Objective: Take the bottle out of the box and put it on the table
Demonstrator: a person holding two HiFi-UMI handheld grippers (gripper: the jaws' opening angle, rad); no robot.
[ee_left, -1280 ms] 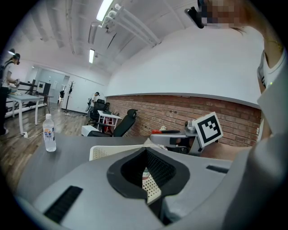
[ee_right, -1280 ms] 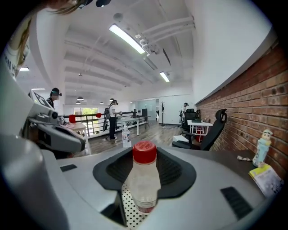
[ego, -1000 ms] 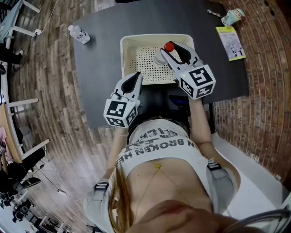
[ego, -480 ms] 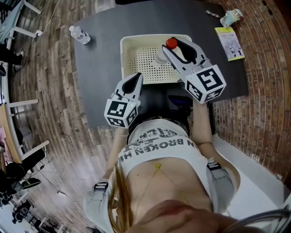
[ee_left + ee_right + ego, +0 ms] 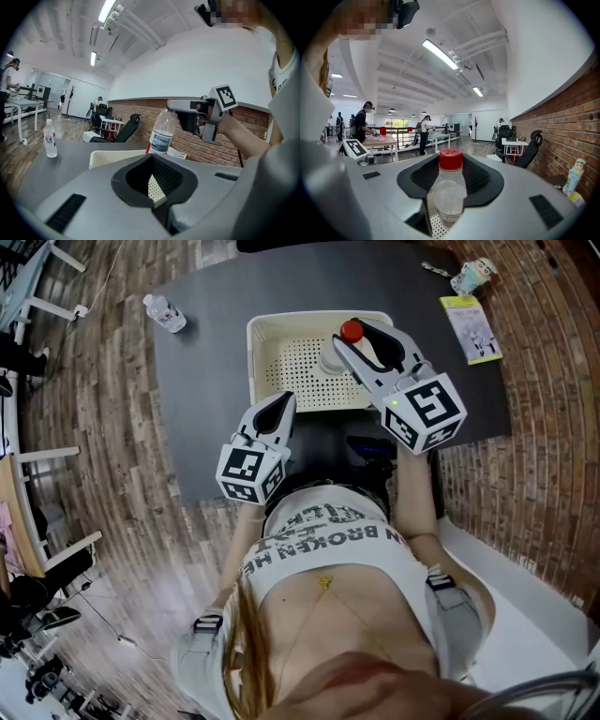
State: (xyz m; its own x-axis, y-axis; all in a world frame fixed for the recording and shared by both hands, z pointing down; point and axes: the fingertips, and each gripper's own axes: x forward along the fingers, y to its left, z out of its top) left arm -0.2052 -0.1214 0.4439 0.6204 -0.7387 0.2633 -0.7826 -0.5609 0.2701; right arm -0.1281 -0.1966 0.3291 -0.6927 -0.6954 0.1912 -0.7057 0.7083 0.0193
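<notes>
Above the perforated white box, your right gripper clamps the red-capped water bottle; your left gripper is closed, empty.

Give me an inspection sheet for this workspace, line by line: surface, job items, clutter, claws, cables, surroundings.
surface: dark grey table, matte top.
job's things: white perforated box on the table near the person's edge; red-capped bottle held upright over the box.
clutter: second bottle standing at the table's far left corner; yellow leaflet and small figurine at the far right.
grippers: right claw shut on the red-capped bottle just below its cap; left claw shut, empty, by the box's near left corner.
cables: nothing seen on the table.
surroundings: wood floor, brick wall, office chair, people at tables in the background.
</notes>
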